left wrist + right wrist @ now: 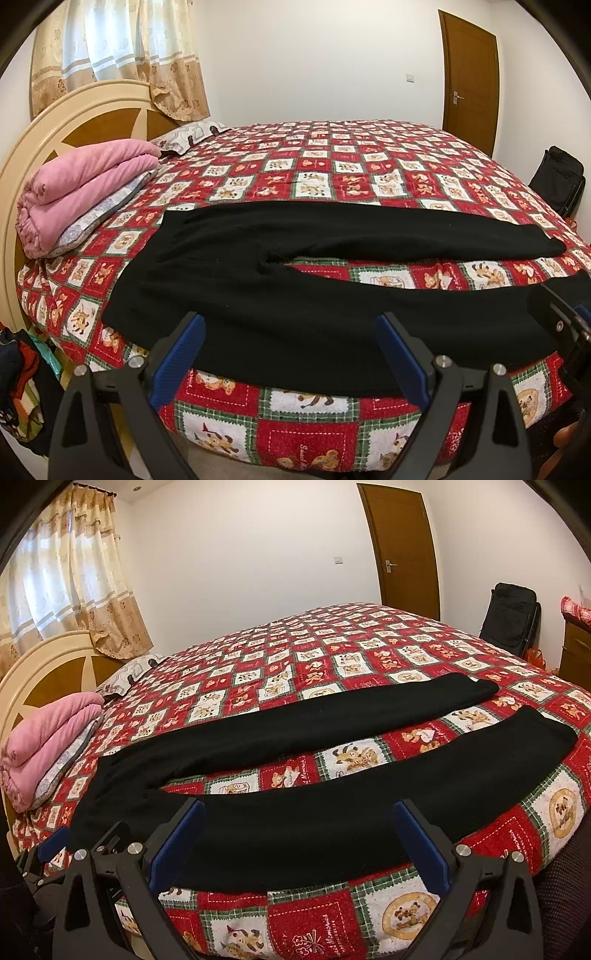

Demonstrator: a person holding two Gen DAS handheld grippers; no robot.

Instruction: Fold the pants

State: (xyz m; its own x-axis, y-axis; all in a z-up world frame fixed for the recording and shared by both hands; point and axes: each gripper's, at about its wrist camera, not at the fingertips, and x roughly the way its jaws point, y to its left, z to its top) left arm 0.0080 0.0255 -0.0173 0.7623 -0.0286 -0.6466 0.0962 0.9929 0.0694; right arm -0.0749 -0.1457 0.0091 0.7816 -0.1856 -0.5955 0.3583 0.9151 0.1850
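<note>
Black fabric pants (295, 280) lie flat on the red patchwork bedspread (332, 162), legs spread toward the foot. The left gripper (290, 321) and right gripper (299, 808) hover at the near leg's edge, jaws apart, holding nothing. A folded pink blanket (85, 184) rests by the cream headboard (55, 122).

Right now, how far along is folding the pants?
Done: the black pants lie flat on the bedspread, legs apart. In hand: nothing; the left gripper and right gripper are open over the near leg. Left: every fold.
</note>
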